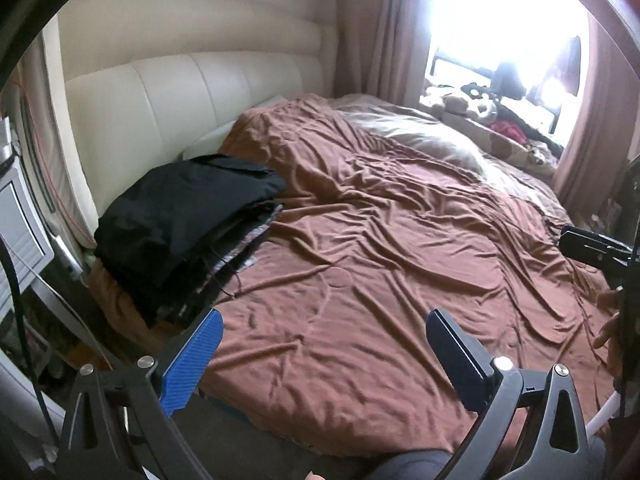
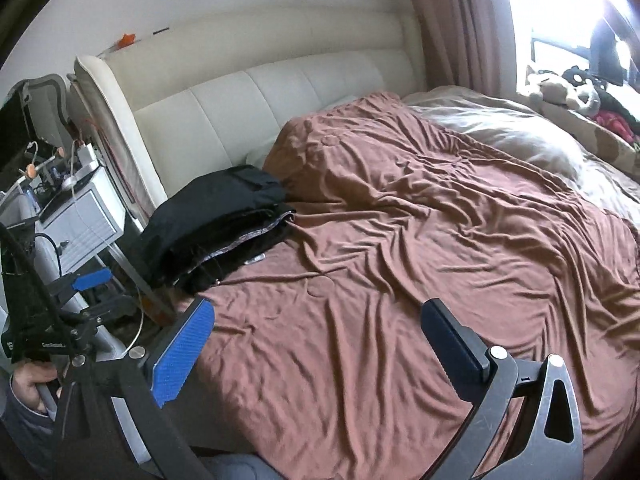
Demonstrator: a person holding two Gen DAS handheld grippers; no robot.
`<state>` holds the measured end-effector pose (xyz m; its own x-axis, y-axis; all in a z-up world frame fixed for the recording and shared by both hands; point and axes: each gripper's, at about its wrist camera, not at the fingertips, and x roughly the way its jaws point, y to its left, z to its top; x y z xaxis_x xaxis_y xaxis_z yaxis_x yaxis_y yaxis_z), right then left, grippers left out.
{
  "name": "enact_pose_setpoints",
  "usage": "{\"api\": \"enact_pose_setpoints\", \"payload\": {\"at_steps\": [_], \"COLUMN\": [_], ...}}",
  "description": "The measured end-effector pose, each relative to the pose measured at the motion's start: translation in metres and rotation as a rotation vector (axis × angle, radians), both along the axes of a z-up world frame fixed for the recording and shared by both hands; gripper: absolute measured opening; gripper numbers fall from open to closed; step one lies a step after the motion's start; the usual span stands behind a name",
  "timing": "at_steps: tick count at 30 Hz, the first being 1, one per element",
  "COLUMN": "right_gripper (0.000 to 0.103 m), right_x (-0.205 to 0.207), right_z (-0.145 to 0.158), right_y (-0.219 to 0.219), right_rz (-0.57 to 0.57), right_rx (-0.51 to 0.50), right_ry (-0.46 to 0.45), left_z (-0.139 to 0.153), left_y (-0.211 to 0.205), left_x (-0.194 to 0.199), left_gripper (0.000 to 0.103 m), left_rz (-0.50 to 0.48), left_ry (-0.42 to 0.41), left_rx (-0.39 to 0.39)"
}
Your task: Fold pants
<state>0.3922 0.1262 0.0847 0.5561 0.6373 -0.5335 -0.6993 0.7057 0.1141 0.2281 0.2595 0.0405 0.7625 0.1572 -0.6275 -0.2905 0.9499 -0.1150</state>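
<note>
at the far left i see a grey nightstand (image 2: 86,220) beside the cream headboard (image 1: 180,96). just right of it, on the near-left corner of the bed, sit the folded pants (image 1: 180,220), dark, on top of a small stack of dark clothes. they look soft and light, limp enough to sag if i pinch one layer, so i'd take the stack by its thick folded edge on the right side, low down. my left gripper (image 1: 324,336) hangs over the brown sheet (image 1: 380,240) with jaws spread wide and nothing between them. my right gripper (image 2: 316,330) is the same, wide and empty. far right, plush toys (image 1: 468,104) sit under the bright window (image 1: 500,32).
</note>
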Motion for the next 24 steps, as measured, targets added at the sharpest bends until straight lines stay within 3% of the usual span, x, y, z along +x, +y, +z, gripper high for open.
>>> {"api": "enact_pose_setpoints", "payload": {"at_steps": [24], "right_gripper": [0.103], "right_x": [-0.147], "right_z": [-0.007], "right_y": [-0.139], "right_rz": [-0.136], "right_rx": [0.049], "right_ry": [-0.062], "left_z": [0.013], "left_y": [-0.118], "left_x": [-0.100], "left_gripper": [0.102], "left_rz": [-0.108], "left_ry": [-0.120], "left_rx": [0.033]}}
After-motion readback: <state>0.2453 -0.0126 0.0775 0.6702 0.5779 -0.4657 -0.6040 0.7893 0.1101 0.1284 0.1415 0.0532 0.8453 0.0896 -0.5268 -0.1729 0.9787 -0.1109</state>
